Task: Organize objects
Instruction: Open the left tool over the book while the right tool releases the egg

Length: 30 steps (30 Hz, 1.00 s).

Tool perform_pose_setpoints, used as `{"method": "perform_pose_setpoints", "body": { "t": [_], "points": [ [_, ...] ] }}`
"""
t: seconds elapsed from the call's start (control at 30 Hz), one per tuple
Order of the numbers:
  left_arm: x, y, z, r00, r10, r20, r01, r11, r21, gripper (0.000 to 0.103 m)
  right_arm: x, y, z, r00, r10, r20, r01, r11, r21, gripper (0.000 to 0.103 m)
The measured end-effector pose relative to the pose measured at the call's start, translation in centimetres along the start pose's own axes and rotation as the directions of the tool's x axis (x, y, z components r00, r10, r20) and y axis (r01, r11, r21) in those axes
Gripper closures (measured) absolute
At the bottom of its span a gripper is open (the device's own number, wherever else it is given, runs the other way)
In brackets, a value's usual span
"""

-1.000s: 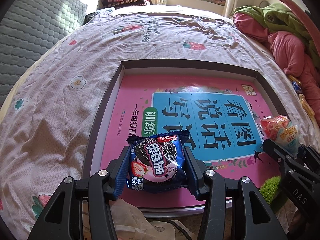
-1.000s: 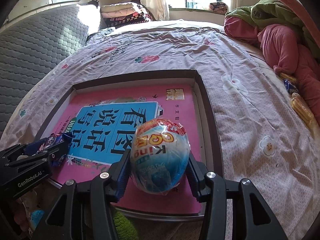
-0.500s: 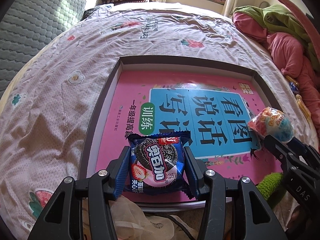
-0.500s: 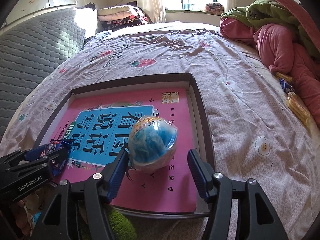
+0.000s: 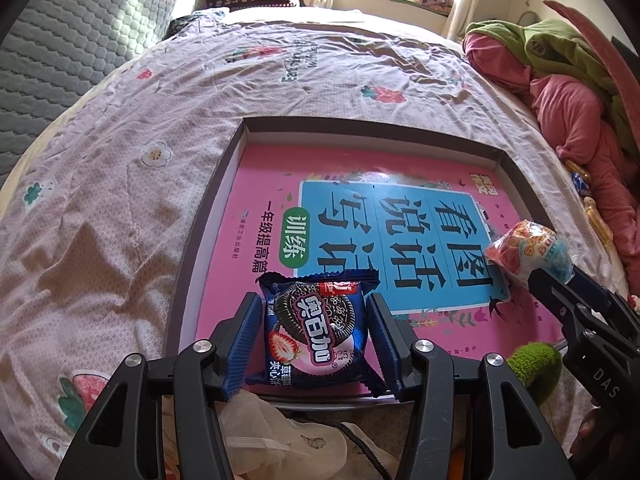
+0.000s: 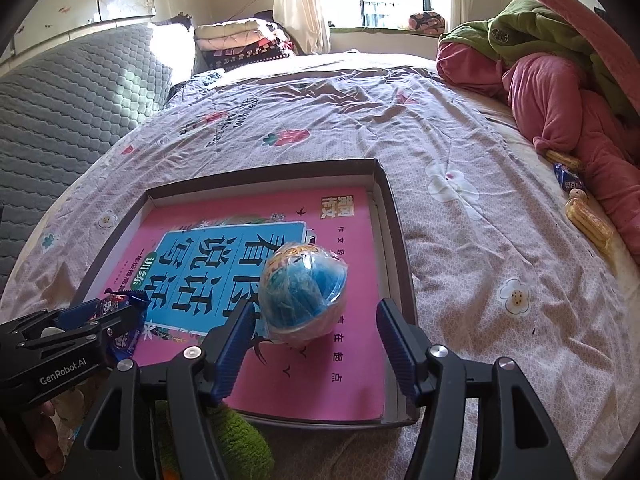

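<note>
A shallow dark box (image 5: 202, 236) lies on the bed with a pink book (image 5: 260, 184) in it. My left gripper (image 5: 314, 342) is shut on a blue cookie packet (image 5: 316, 332) and holds it over the box's near left part. My right gripper (image 6: 316, 338) is open. A wrapped toy egg (image 6: 302, 294) rests on the pink book (image 6: 340, 368) between its fingers, close to the left finger. The egg (image 5: 528, 250) and the right gripper (image 5: 576, 304) also show at the right of the left wrist view. The left gripper (image 6: 80, 332) with the packet (image 6: 120, 312) shows at lower left of the right wrist view.
The box (image 6: 400, 264) sits on a pink flowered bedsheet (image 6: 480, 240). Pink and green clothes (image 6: 560, 88) are piled at the right, with snack packets (image 6: 584, 216) beside them. A grey padded headboard (image 6: 80, 100) is at the left. Folded blankets (image 6: 240, 44) lie at the far end.
My right gripper opened and let the toy egg down onto the book. My left gripper kept hold of the cookie packet and moved slightly lower over the box.
</note>
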<state>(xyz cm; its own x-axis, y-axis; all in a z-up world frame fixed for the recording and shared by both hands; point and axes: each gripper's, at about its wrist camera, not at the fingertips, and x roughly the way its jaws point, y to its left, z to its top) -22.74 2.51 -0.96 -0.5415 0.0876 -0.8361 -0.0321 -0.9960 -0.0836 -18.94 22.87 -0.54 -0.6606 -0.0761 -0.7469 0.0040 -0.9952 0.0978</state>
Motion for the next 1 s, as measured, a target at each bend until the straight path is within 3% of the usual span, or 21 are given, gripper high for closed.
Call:
{"method": "perform_pose_setpoints", "body": {
  "t": [0.3,1.0],
  "points": [
    [-1.1,0.2,-0.1,1.000,-0.003,0.028,0.003,1.000,0.002,0.038,-1.0,0.4,0.0,1.000,0.014,0.026,-0.014,1.000,-0.016,0.038],
    [-6.0,0.9,-0.8,0.989,-0.050,0.136,0.050,0.999,0.005,0.036,-4.4,1.1,-0.3,0.994,0.031,0.104,-0.027,0.999,-0.037,0.034]
  ]
}}
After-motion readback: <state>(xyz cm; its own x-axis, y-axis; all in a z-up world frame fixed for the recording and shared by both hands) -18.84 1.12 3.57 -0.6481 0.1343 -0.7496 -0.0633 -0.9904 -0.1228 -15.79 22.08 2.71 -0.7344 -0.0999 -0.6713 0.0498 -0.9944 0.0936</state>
